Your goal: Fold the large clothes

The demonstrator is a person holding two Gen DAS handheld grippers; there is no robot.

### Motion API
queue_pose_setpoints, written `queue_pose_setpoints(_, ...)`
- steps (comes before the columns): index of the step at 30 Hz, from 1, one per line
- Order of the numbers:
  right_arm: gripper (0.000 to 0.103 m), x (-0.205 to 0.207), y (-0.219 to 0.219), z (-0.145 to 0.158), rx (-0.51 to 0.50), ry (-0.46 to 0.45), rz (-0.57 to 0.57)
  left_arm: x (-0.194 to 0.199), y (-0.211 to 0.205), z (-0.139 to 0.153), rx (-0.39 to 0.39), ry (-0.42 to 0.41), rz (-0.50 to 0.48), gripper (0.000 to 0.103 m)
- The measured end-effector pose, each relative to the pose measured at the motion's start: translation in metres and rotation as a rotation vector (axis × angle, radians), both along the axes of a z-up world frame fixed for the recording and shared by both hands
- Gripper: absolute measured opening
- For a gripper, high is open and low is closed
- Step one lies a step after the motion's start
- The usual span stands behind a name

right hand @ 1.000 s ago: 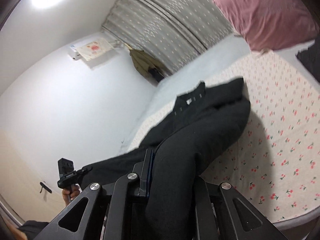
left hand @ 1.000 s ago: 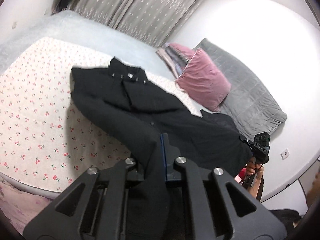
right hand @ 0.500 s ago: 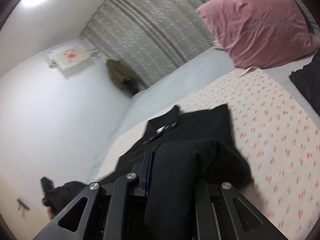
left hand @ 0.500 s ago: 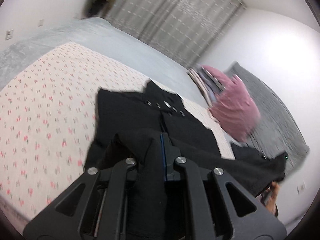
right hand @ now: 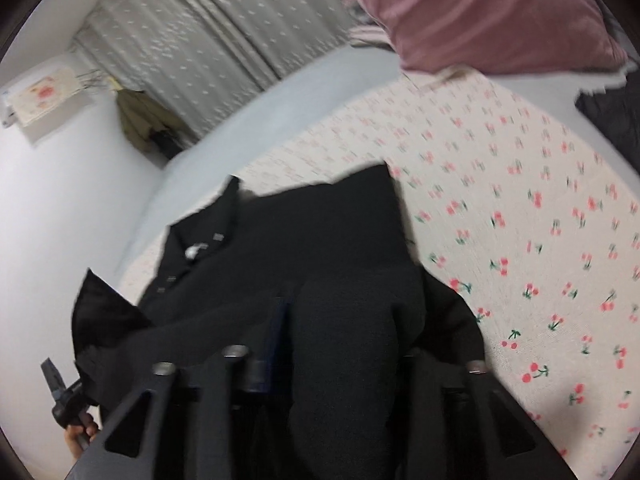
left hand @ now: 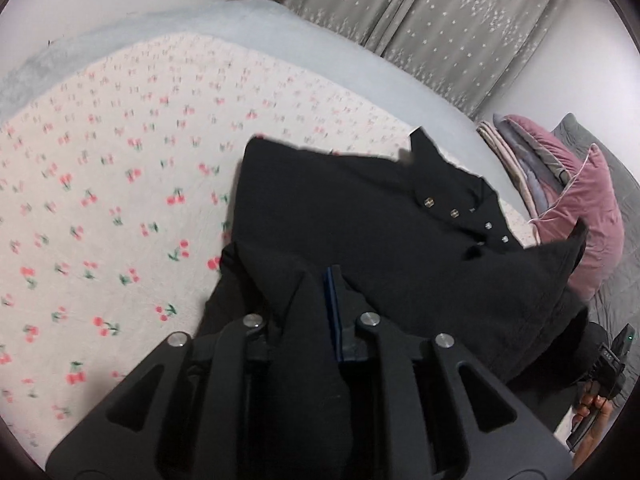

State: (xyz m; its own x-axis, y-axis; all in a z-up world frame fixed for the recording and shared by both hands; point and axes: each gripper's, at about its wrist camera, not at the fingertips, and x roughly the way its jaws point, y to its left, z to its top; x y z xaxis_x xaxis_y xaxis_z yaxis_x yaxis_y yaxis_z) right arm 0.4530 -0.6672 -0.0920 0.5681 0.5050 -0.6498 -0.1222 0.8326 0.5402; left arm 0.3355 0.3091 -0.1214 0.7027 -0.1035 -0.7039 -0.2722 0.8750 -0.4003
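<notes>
Garment first: a black coat (left hand: 360, 220) lay on the cherry-print bedspread (left hand: 100, 200), its hem end lifted and carried over the body, so the first fold, bottom toward collar, looked to be under way. Left gripper (left hand: 320, 296) was clenched on one corner of that raised edge, cloth bunched between the jaws and spilling down over the fingers; right gripper (right hand: 340, 320) was clamped on the other corner, a fat roll of dark fabric swelling out of it. Holding both corners at once kept the edge taut and level, which is probably why the two grips sat apart across the coat's width.

Long axis ran from the grippers at 6 o'clock up toward the collar (left hand: 424, 148) at about 1 o'clock in the left view, and at about 11 o'clock in the right view. A row of metal buttons (left hand: 456, 213) trailed down from the collar. One loose corner stuck up at 3 o'clock in the left view.

Further out, a pink cushion (left hand: 592, 220) leaned at 3 o'clock against a grey quilt (left hand: 630, 200), grey patterned curtains (left hand: 420, 12) hung at 12 to 1 o'clock, and another dark garment (right hand: 616, 116) lay at 2 o'clock in the right view
</notes>
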Motion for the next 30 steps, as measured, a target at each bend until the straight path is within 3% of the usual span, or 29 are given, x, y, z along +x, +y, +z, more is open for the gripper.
queue_pose_setpoints(2,0.058,0.004,-0.005,-0.010,0.049,0.018,0.016,-0.005,-0.002,0.005,0.019,-0.015,-0.021,0.023)
queue_pose_setpoints(4,0.063,0.003,-0.013,-0.006,0.107,0.028,0.044,-0.011,-0.003,0.014,0.049,-0.013,-0.040,0.042)
queue_pose_setpoints(6,0.069,-0.004,-0.027,0.004,0.201,0.030,0.059,-0.026,-0.002,0.030,0.063,-0.063,-0.042,0.074)
queue_pose_setpoints(9,0.076,-0.019,-0.053,0.024,0.334,-0.036,0.048,-0.048,0.006,0.051,0.060,-0.178,-0.051,0.081)
queue_pose_setpoints(12,0.081,-0.034,-0.080,0.035,0.379,-0.131,0.001,-0.053,0.015,0.058,0.070,-0.194,-0.059,0.083)
queue_pose_setpoints(16,0.082,-0.035,-0.078,0.033,0.187,-0.124,-0.001,-0.050,0.024,0.044,0.097,-0.134,-0.055,0.083)
queue_pose_setpoints(21,0.082,-0.032,-0.072,0.021,-0.056,-0.004,-0.012,-0.064,0.038,0.033,0.099,-0.095,-0.038,0.083)
queue_pose_setpoints(25,0.081,-0.040,-0.047,0.020,-0.240,-0.003,0.113,-0.081,0.043,0.027,0.143,-0.055,-0.074,0.083)
queue_pose_setpoints(30,0.081,-0.038,0.006,0.025,-0.358,-0.068,0.274,-0.078,0.034,0.025,0.191,-0.020,-0.182,0.083)
